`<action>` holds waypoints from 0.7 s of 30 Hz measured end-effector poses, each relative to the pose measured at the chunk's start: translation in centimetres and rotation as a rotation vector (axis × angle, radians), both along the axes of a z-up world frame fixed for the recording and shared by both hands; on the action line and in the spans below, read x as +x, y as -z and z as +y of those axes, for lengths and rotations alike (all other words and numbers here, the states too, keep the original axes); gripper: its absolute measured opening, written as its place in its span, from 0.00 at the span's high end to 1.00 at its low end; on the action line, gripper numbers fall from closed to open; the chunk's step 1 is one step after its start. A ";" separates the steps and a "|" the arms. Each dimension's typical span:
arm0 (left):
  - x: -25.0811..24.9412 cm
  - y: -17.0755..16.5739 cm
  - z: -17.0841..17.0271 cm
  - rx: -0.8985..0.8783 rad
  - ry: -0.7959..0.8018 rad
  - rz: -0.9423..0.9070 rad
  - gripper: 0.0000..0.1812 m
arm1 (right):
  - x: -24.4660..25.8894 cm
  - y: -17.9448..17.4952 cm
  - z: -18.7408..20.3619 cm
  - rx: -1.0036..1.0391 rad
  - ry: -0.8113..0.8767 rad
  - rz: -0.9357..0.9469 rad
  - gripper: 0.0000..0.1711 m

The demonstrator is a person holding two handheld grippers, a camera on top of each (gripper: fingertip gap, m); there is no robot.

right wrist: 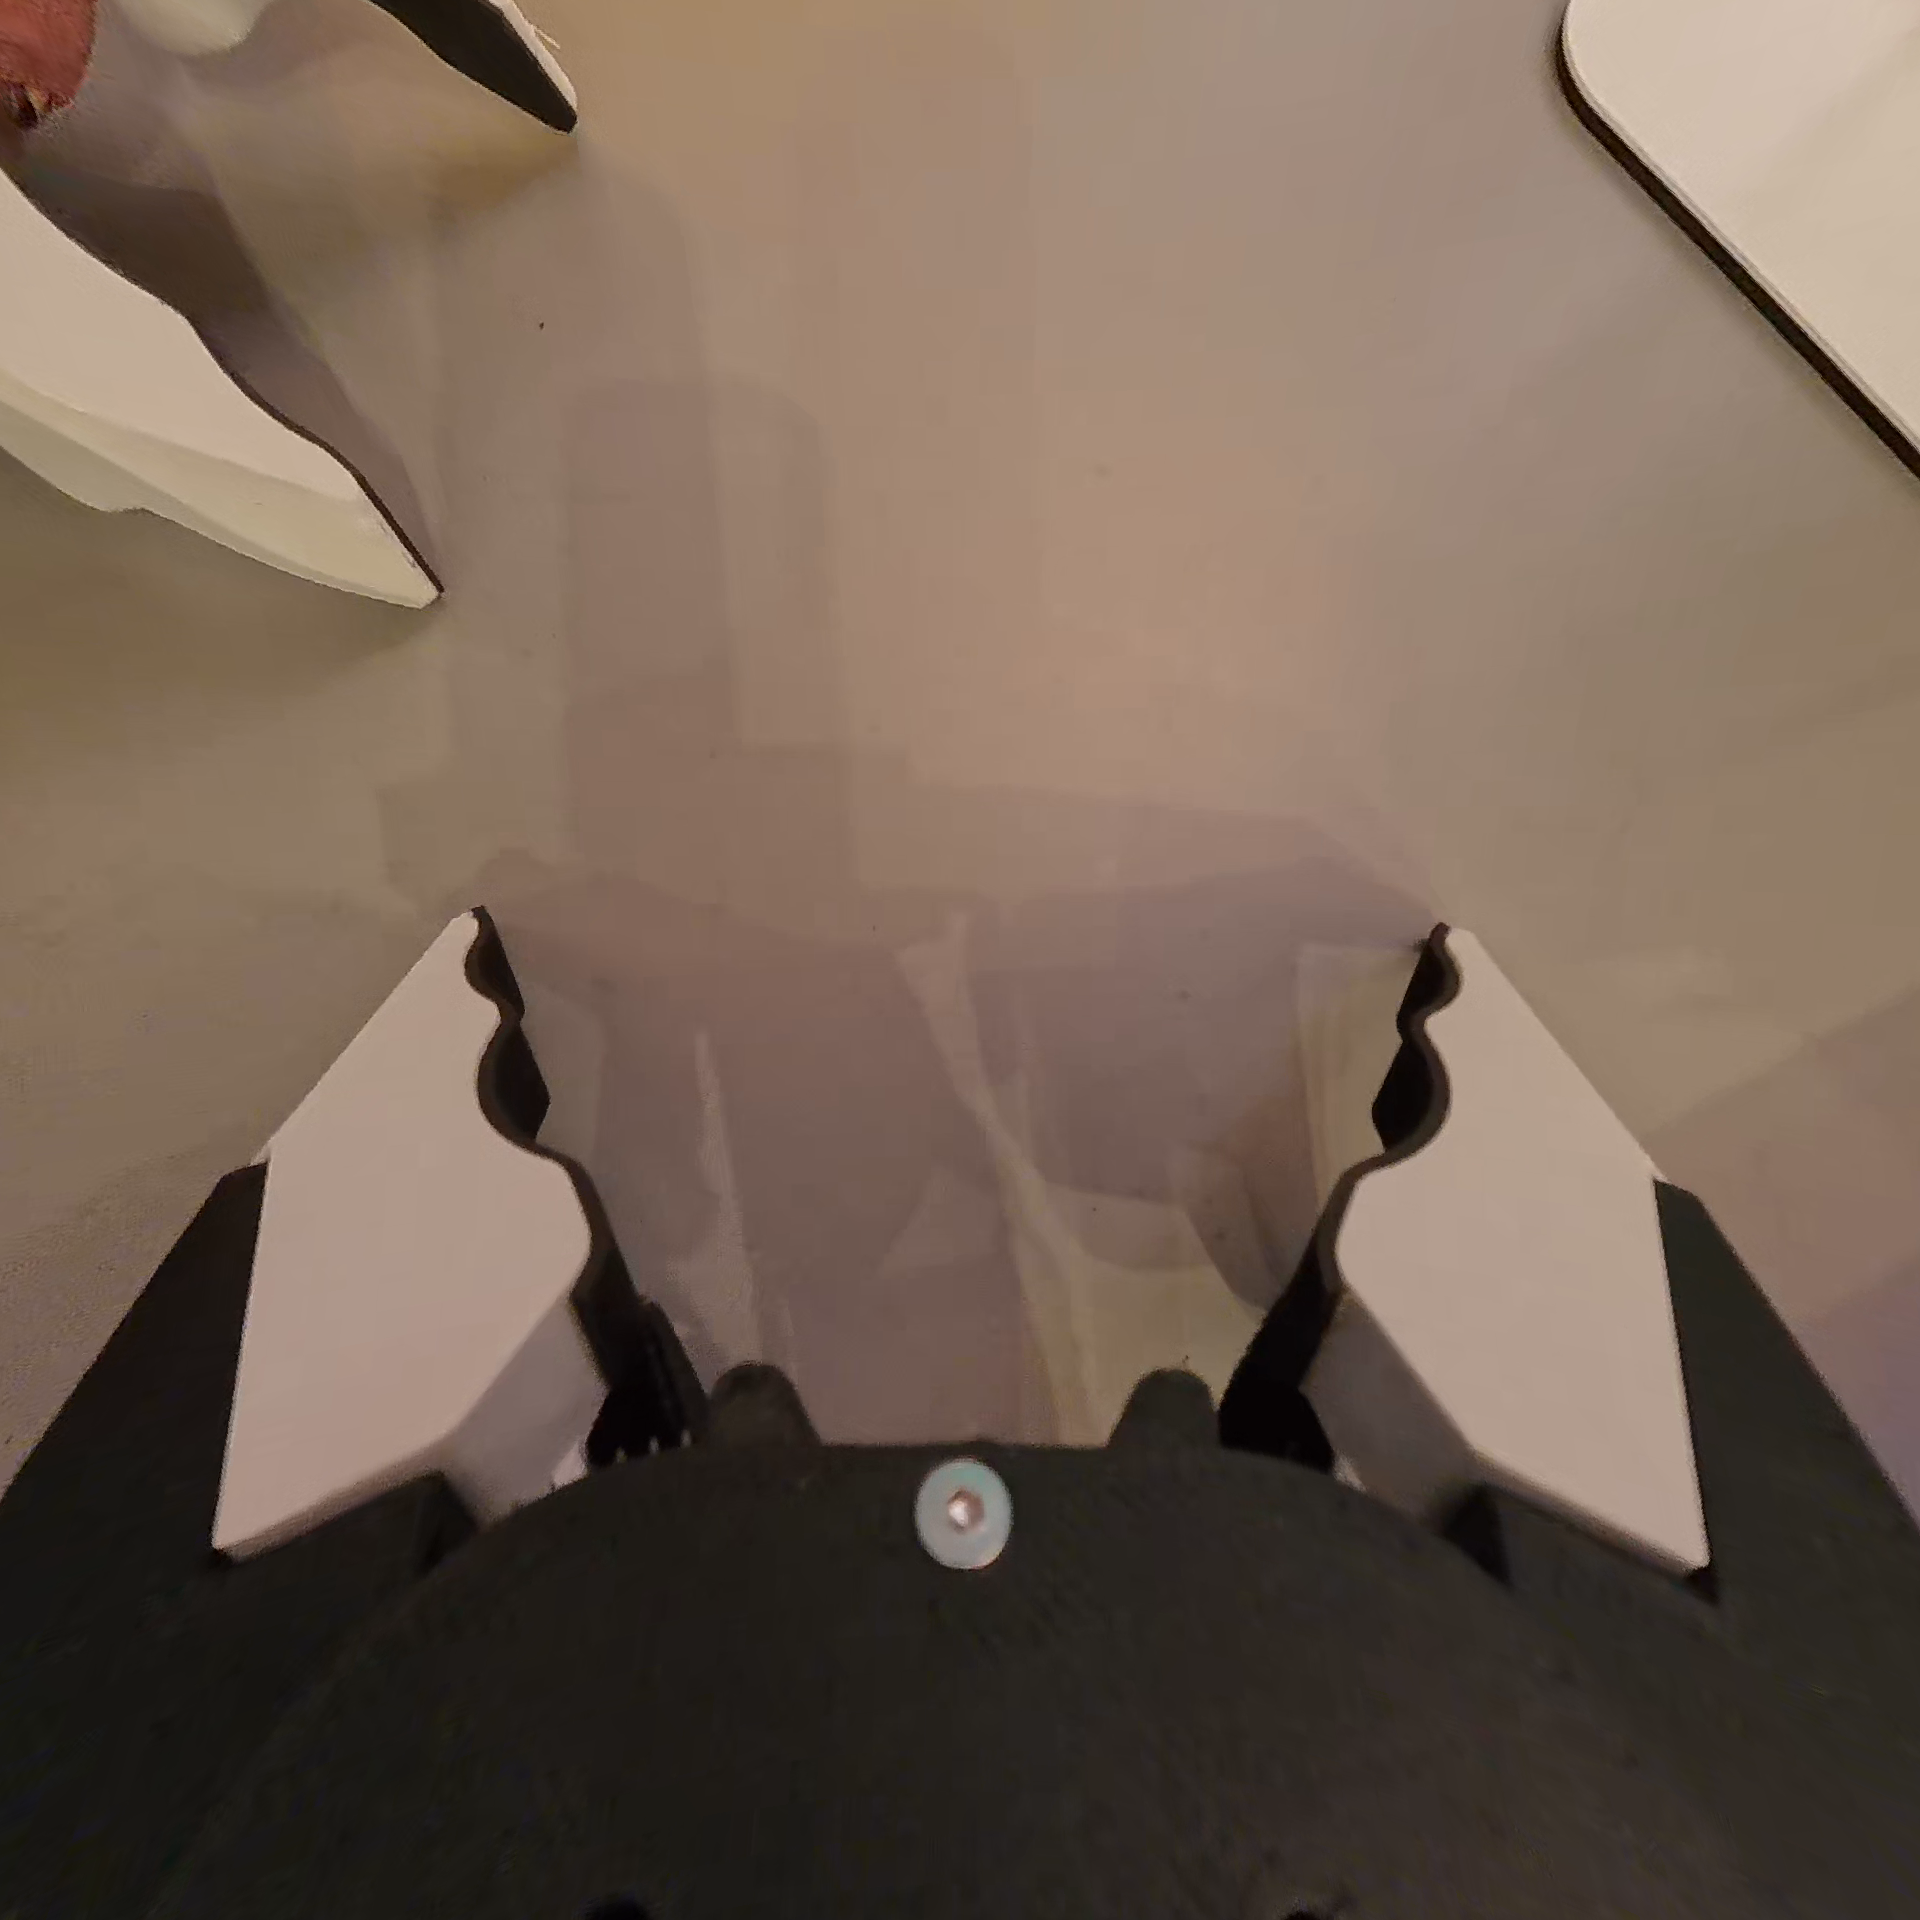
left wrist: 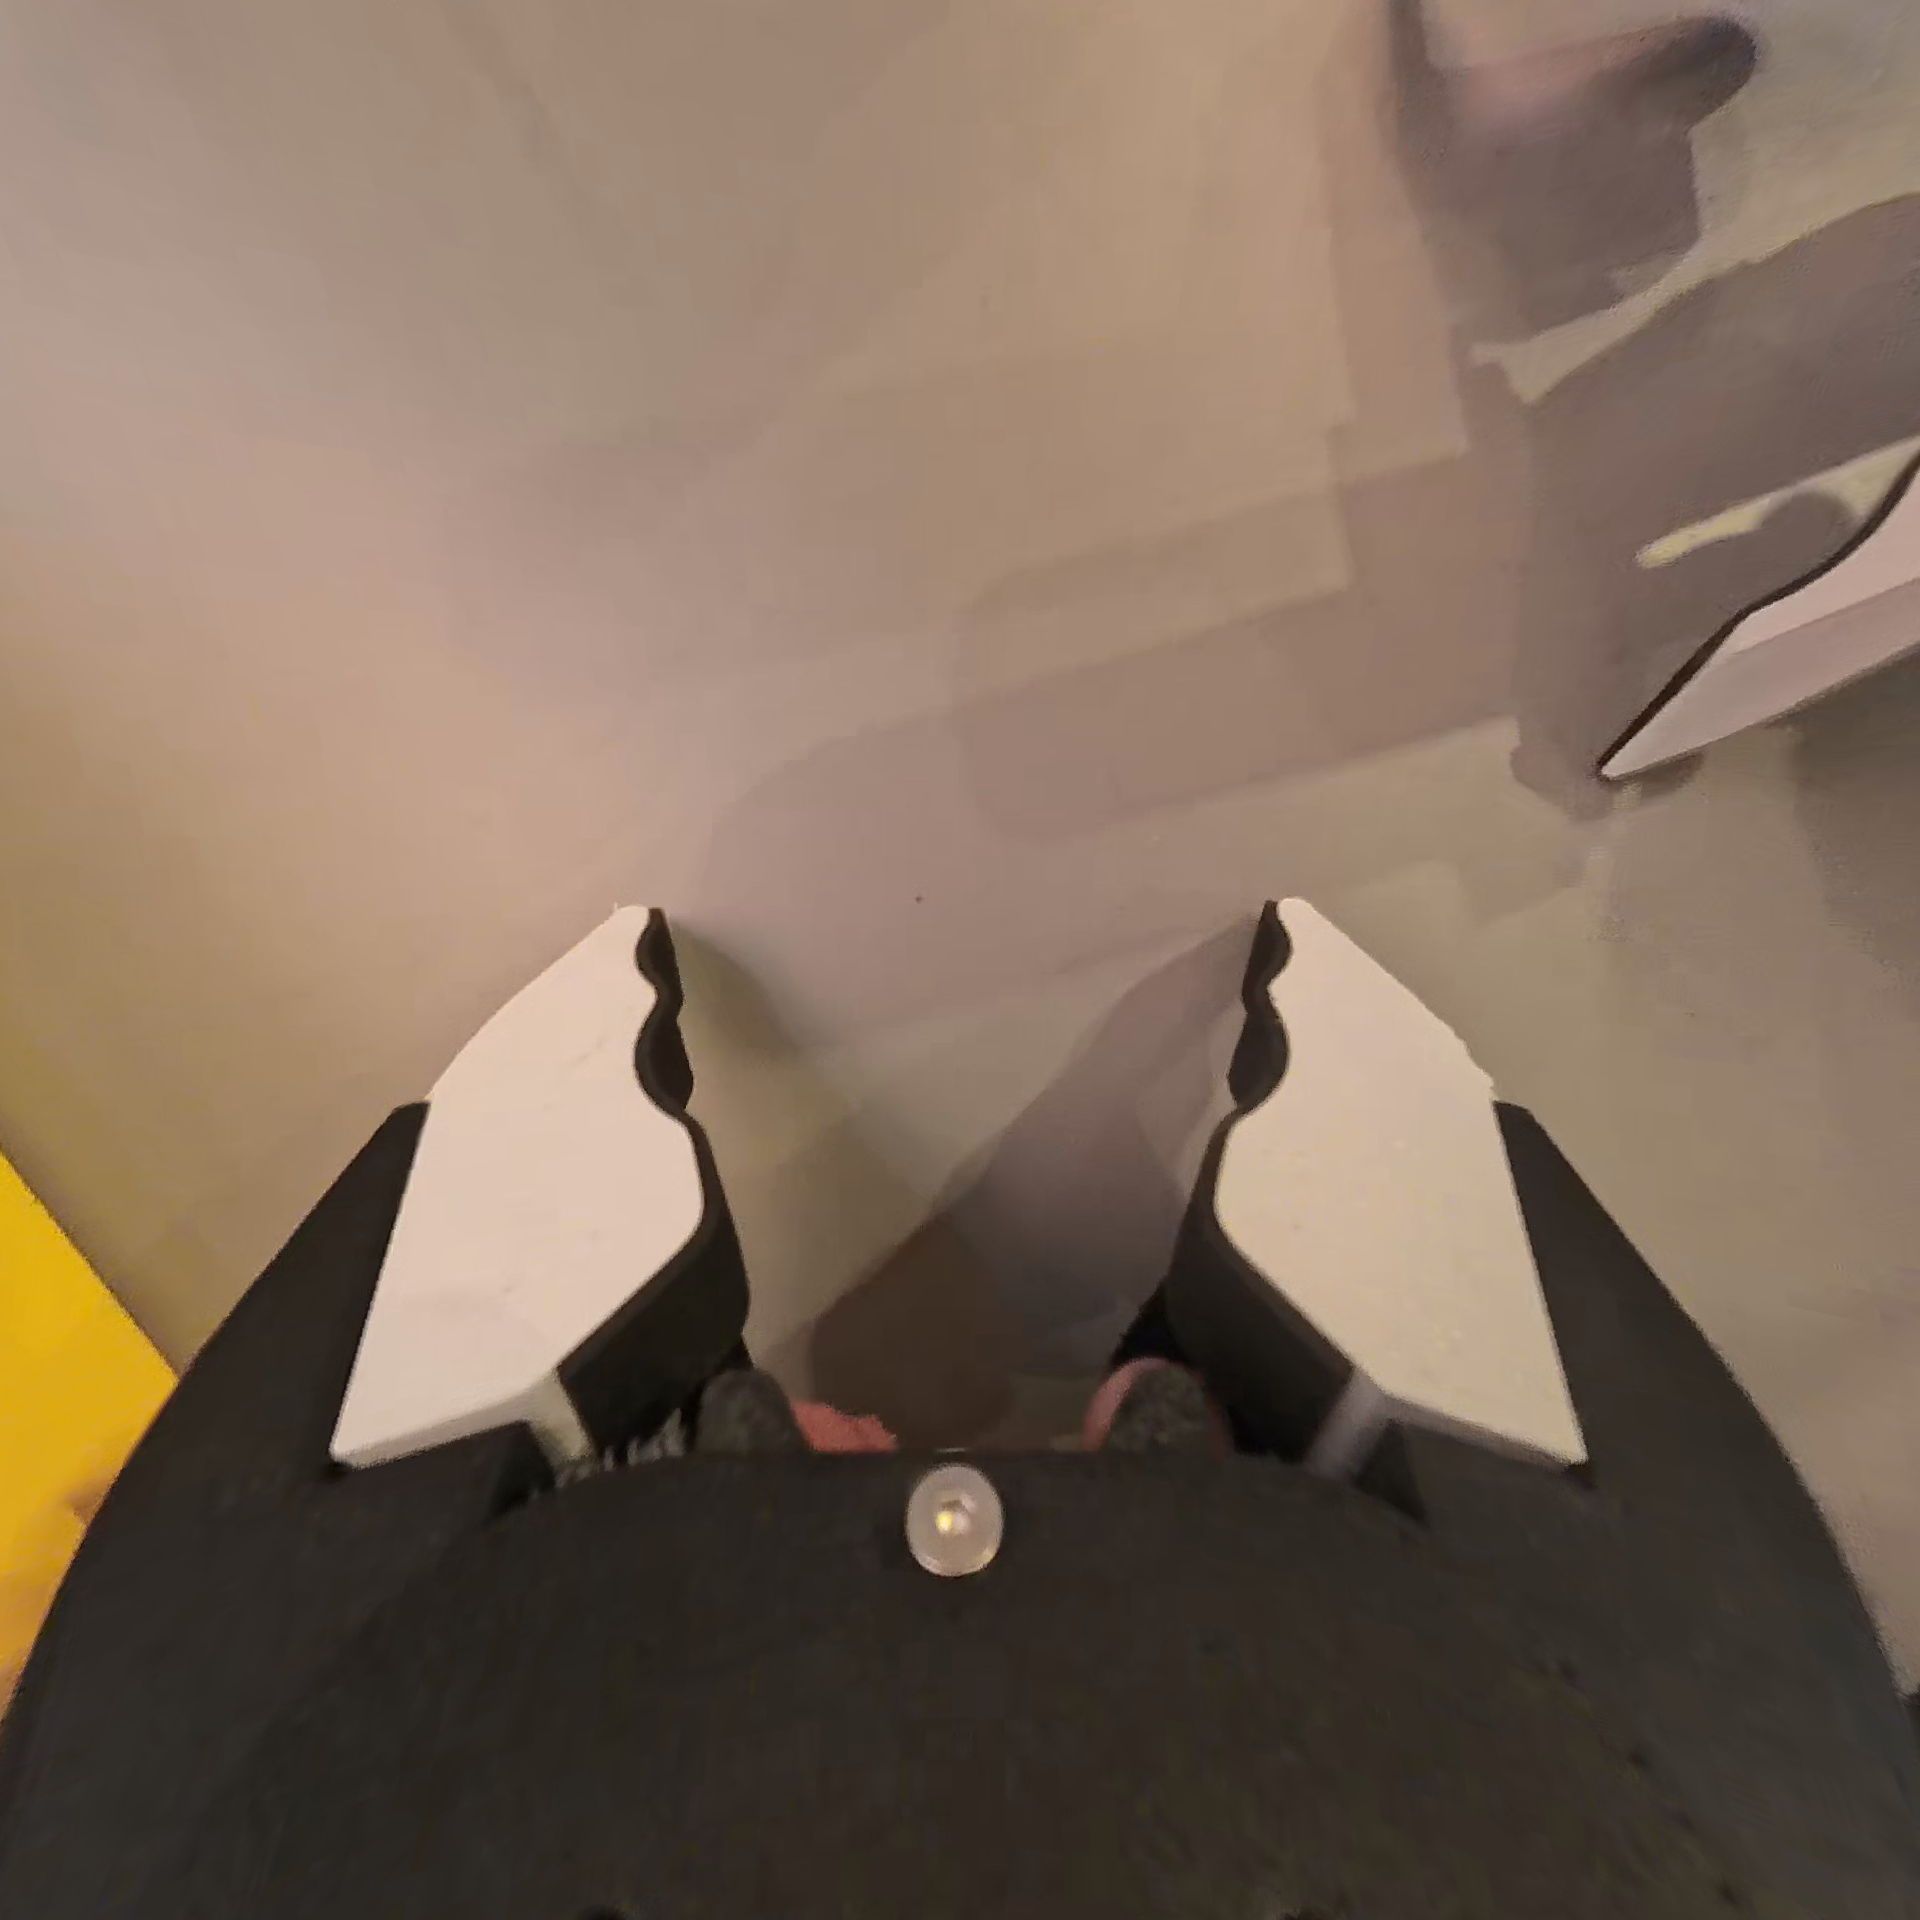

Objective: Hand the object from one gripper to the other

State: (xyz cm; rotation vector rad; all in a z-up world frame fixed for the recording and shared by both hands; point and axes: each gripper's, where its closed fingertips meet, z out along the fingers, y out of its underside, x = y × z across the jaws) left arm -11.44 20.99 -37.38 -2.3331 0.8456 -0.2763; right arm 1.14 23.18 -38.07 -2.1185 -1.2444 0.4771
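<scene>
My left gripper is open, its white fingers with black wavy pads spread wide over a plain grey table. Nothing is between them. My right gripper is also open and empty over the same table. The left gripper also shows at the top left of the right wrist view, open with nothing between its fingers. The right gripper's white finger shows blurred at the right of the left wrist view. No object to hand over shows in either view.
A yellow flat thing lies at the lower left edge of the left wrist view. A white board with a dark edge and rounded corner lies at the top right of the right wrist view. A pinkish patch sits by the left gripper.
</scene>
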 end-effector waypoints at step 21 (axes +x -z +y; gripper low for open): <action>-0.6 -0.1 -0.1 0.016 -0.089 -0.028 0.51 | 0.0 0.0 0.0 0.000 0.000 0.000 0.07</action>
